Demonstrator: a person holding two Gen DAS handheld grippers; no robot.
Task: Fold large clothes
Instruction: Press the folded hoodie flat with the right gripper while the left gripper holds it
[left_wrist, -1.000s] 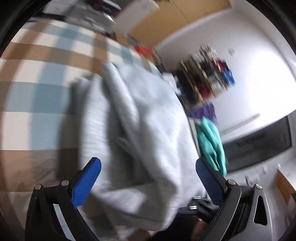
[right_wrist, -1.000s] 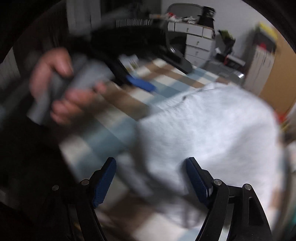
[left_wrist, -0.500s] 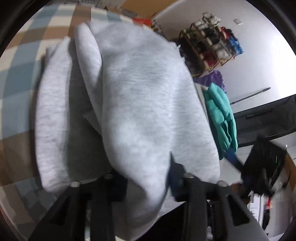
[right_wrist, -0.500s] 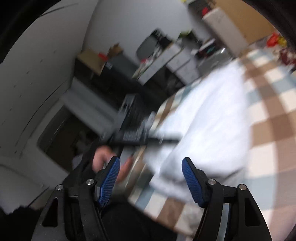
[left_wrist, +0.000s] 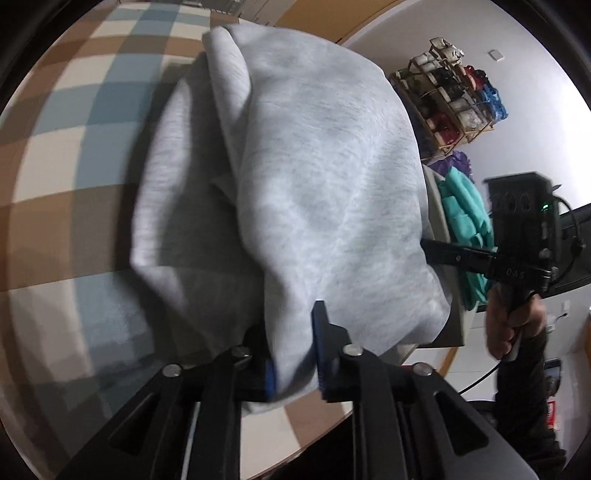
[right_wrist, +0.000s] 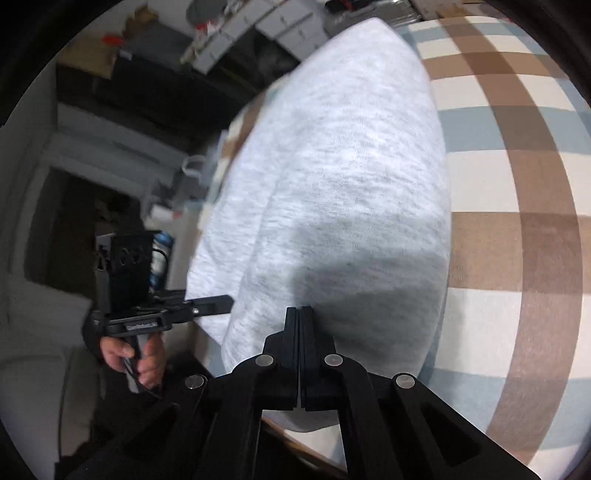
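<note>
Gripping stage of a fold, by the look of it: left claw (left_wrist: 291, 354) clamped on the near hem of the pale grey fleecy sweatshirt (left_wrist: 295, 177); right claw (right_wrist: 299, 347) fully closed at the near edge, fabric between the tips not discernible. Next, probably: lifting the near edge and carrying it toward the far side, both claws level. Already doubled lengthwise, soft and bulky, lying on the brown, blue and cream checked counter (right_wrist: 517, 184).

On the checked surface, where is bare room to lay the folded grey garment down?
Bare checked cloth lies open beside the grey garment, on its side away from the table edge. The near edge is crowded: the left gripper and right gripper both meet the garment there.
</note>
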